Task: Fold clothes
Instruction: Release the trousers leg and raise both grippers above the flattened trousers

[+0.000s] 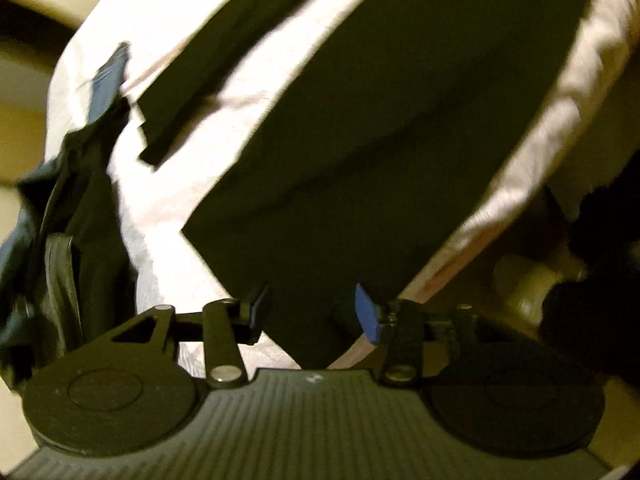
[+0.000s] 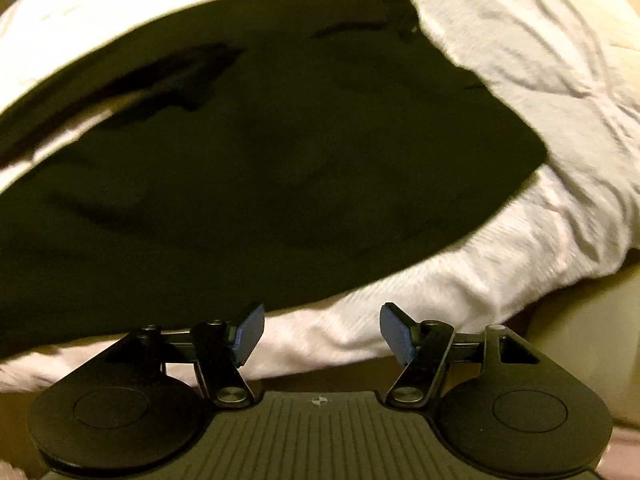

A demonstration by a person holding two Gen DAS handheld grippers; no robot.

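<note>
Left wrist view. The left gripper stands released, jaws apart, pads clear of cloth; a corner of the dark garment lies beneath the gap, not pinched. The garment is spread flat on the bed, its near corner pointing toward the gripper. A narrower dark strip, shape unclear, lies alongside it with a band of white sheet between them. White bedding shows on both sides of the garment. At the bed's left edge sits a heap of other dark and blue clothing. A dark blurred mass fills the right margin; it cannot be identified.

Right wrist view. The right gripper is released, jaws wide, nothing between its blue pads. It hangs over bare white bedding just outside the garment's curved near edge. This view alone shows the rumpled, creased sheet to the right and the bed's near right corner. The garment is matte, smooth, nearly featureless, with faint folds near its far side.
</note>
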